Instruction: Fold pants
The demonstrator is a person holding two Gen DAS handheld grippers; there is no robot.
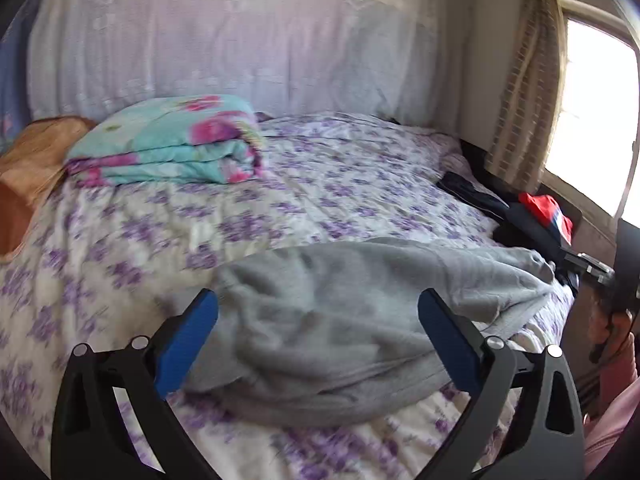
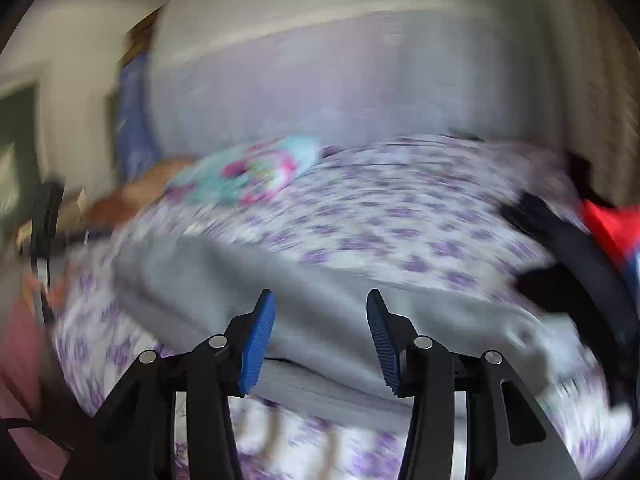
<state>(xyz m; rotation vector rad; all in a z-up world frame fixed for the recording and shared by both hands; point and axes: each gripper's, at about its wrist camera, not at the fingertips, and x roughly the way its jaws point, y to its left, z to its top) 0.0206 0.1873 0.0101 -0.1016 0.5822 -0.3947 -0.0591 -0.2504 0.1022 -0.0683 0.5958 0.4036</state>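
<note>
Pants [image 1: 344,320], grey soft sweat fabric, lie rumpled across the bed w/ white-and-purple floral sheet [image 1: 280,184], just ahead of both tools. Left gripper [image 1: 318,308]: blue-padded jaws wide apart, nothing between the pads, cloth beyond them. Right gripper [image 2: 321,308]: jaws apart too, not on the fabric. Right wrist view badly smeared; pants edges hard to trace there. Folded turquoise blanket w/ pink flowers [image 1: 172,140] at 10 o'clock. Dark garment [image 1: 500,212] and red cloth [image 1: 544,208] at 3 o'clock, partly cut off by the bed edge.
</note>
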